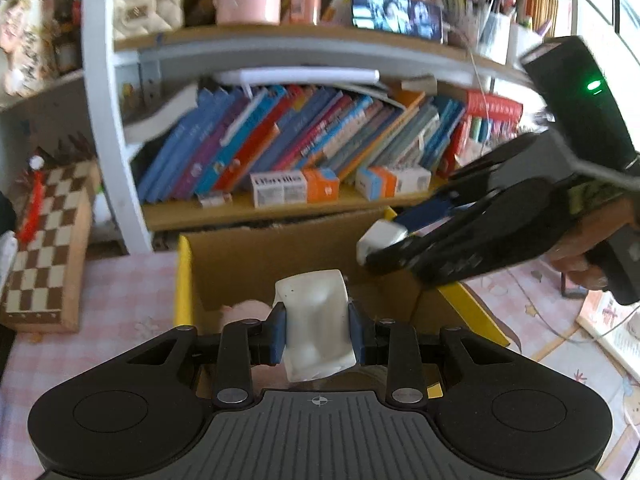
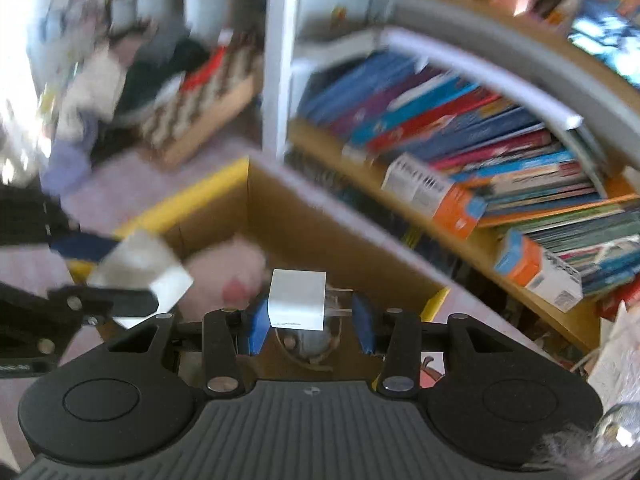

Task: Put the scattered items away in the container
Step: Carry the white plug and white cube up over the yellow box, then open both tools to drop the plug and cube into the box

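Note:
An open cardboard box [image 1: 224, 256] with yellow flaps stands on the table before the bookshelf. My left gripper [image 1: 318, 334] is shut on a white moulded plastic piece [image 1: 316, 316] and holds it over the box's near side. From the right, my right gripper [image 1: 380, 246] reaches over the box, shut on a small white plug charger [image 1: 378, 236]. In the right wrist view the charger [image 2: 298, 300] sits between the blue pads [image 2: 256, 326] of the right gripper [image 2: 310, 324], prongs pointing right. The left gripper [image 2: 120, 280] with its white piece [image 2: 140, 268] shows at the left. A pink soft item [image 2: 236, 264] lies inside the box [image 2: 288, 220].
A bookshelf [image 1: 280, 208] full of leaning books and small medicine cartons [image 1: 294, 188] runs right behind the box. A chessboard box [image 1: 44, 248] sits at the left on the pink checked tablecloth [image 1: 120, 300]. A hand [image 1: 580, 256] grips the right tool. Papers and a cable lie at the right.

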Tool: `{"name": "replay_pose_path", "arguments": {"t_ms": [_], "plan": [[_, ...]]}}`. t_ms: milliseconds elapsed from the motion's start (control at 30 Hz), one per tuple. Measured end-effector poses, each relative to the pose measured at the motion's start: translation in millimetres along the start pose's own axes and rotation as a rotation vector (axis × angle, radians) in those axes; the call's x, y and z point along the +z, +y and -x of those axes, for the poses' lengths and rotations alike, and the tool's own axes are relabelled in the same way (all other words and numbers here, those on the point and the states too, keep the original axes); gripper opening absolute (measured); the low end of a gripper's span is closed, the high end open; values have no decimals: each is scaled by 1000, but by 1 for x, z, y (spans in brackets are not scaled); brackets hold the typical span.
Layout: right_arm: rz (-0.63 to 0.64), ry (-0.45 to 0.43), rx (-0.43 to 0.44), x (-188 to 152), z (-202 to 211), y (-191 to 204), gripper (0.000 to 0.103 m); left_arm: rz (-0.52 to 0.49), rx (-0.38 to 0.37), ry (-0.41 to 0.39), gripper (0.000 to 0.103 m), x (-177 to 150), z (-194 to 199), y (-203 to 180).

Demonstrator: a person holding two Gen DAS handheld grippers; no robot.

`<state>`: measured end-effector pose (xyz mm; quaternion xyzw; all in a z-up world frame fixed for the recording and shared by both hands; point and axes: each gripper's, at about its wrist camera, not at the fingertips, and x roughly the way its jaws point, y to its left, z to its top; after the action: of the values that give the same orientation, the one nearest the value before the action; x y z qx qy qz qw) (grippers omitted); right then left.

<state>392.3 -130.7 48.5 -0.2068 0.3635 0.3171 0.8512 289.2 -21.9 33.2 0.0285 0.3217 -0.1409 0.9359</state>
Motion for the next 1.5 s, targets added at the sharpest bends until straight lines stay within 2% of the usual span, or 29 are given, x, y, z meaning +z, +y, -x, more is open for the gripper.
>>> {"name": "replay_pose_path", "arguments": {"t_ms": [167,333,600,700,867,933,1000,1033,1067,1167,1500], "plan": [[114,115,-15,3,-38,0,41,-40,-27,99,30,3,-29,-12],[242,182,-62,7,-65,0,41,-20,-34,182,30,1,-53,-14],[454,327,-79,-1,-98,2,41,-18,-77,287,30,-5,-75,-20],[487,359,-75,-7,-107,1,41,-14,-84,306,30,-9,-79,-22],[477,355,-63,-10,-110,-2,41,0,-86,320,32,-10,-81,-20],[468,342,-64,-9,-106,-2,40,0,-80,319,33,-10,-80,-21],[451,322,-62,-7,-100,-2,47,-6,-59,306,35,-11,-76,-23],[443,312,-60,-6,-97,-2,52,-10,-49,295,39,-9,-77,-23],[434,302,-59,-5,-94,-2,52,-12,-44,282,45,-7,-77,-23],[409,272,-56,-2,-85,-2,54,-2,-48,240,53,-2,-66,-22],[310,137,-56,8,-32,-2,58,21,-36,89,56,12,-19,-17]]}}
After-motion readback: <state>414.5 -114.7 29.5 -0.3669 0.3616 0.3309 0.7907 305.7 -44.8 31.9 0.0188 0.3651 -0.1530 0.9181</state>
